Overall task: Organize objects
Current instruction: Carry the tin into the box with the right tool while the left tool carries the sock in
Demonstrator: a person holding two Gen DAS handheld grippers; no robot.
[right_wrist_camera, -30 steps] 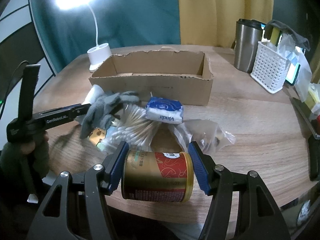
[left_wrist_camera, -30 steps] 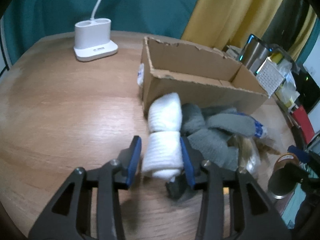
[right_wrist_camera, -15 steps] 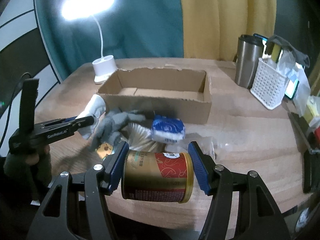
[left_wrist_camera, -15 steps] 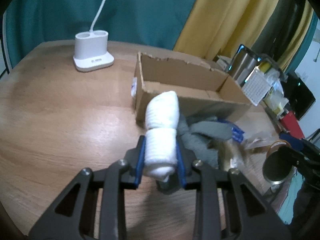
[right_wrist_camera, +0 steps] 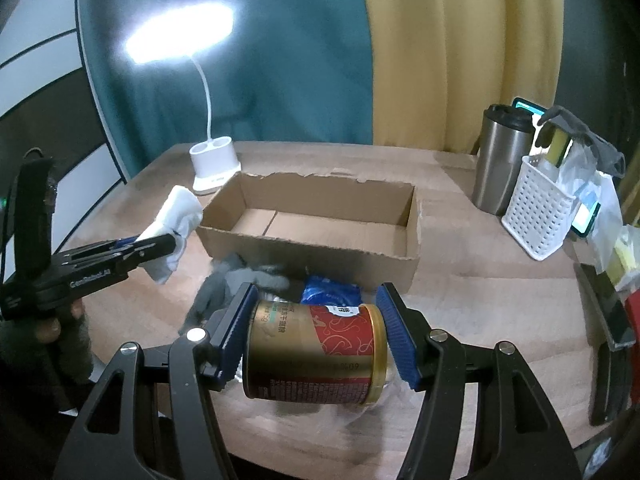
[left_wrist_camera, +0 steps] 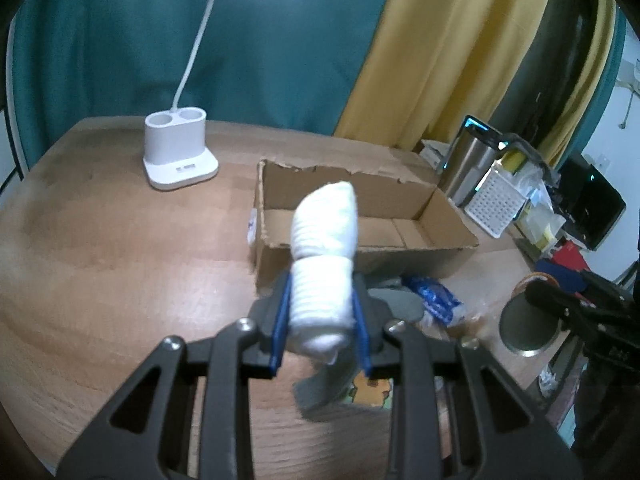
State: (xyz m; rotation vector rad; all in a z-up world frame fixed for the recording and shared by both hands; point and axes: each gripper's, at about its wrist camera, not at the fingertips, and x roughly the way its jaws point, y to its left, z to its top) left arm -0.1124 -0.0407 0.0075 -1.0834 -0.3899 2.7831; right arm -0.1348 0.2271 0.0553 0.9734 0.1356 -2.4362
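Left claw: blue pads clamped on both sides of a rolled white cloth bundle. Bundle is held off the wooden counter, its free end sticking out fwd past the pads and up, in line w/ the near-left corner of the open brown cardboard box. Seen from right wrist view, same bundle sits just left of the box's left end, raised; cannot tell if it touches the box wall.

Right claw: pads pressed on the two ends of a gold-and-red cylindrical tin can, can lying sideways betw. the pads, held above the counter's near edge, near side of the box.

On the counter in front of the box's near wall: grey knit gloves and a blue plastic tissue pack, close together, partly hidden behind the can.

Far left: white desk lamp base w/ lit head. Far right: steel tumbler, beside it a white perforated plastic basket, both well apart from the box.
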